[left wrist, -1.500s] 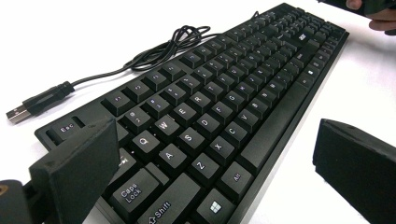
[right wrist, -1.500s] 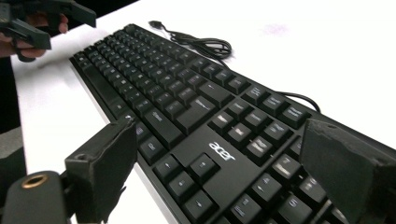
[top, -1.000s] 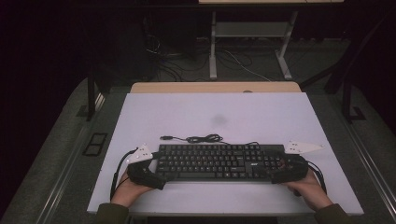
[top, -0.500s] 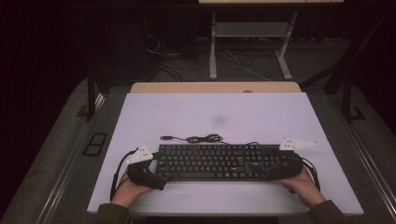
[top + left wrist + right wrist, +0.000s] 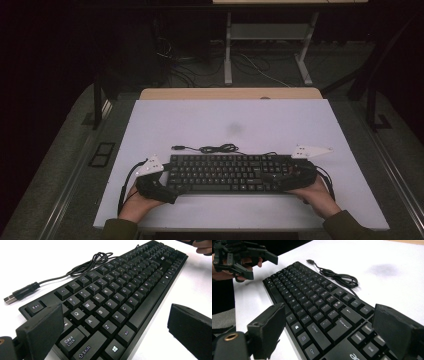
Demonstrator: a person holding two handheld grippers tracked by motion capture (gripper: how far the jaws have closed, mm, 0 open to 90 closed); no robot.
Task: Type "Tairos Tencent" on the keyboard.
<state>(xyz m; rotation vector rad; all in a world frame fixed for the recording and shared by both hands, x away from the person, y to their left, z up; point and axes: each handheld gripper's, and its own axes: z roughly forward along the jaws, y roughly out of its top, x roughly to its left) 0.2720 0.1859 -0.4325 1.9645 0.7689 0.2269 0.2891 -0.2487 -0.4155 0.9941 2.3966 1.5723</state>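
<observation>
A black keyboard (image 5: 230, 172) lies near the front of the white table (image 5: 225, 120). Its cable (image 5: 215, 148) is coiled just behind it and ends in a loose USB plug (image 5: 10, 299). My left gripper (image 5: 167, 181) is at the keyboard's left end. In the left gripper view the keyboard (image 5: 120, 290) runs between the jaws of that gripper (image 5: 117, 335), which is open. My right gripper (image 5: 282, 179) is at the right end. It is open too (image 5: 332, 332), with the keyboard's (image 5: 312, 295) right corner between its jaws. The left gripper (image 5: 244, 260) shows beyond.
A wooden strip (image 5: 230, 93) borders the table's far edge. Beyond it stand another desk's legs (image 5: 227, 50) and floor cables (image 5: 260, 65). A faint grey smudge (image 5: 234, 127) marks the table's middle. The other hand (image 5: 203, 246) shows at the keyboard's far end.
My right gripper has slid a little to the left, further over the keyboard's right end. The left gripper and the keyboard have barely moved.
</observation>
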